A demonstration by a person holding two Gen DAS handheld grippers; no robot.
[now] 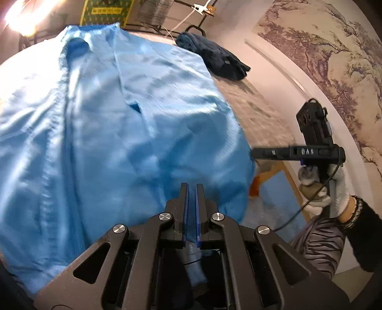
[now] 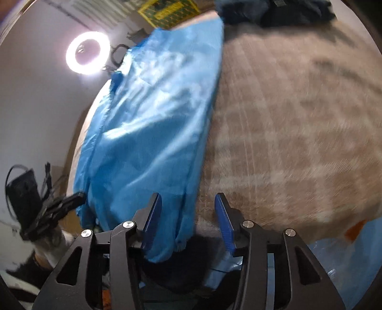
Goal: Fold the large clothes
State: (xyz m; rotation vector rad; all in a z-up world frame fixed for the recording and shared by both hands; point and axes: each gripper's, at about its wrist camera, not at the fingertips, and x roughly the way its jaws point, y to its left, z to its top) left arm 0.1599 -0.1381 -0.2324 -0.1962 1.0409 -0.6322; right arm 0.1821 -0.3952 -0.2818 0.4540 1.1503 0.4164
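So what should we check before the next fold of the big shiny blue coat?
1. Light blue shiny garment lies spread on the brown checked bed cover: ok.
2. Left gripper shut: ok; whether it pinches fabric: cannot tell.
3. Right gripper open, near hem between its fingers, not pinched: ok.
4. Dark navy clothes pile apart from the garment: ok.
5. Garment smooth: not ok, wrinkled.

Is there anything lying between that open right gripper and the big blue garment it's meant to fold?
Nothing visible. The right gripper is open, and the near edge of the blue garment hangs right between its fingers. The dark clothes sit at the far end of the bed, well clear.
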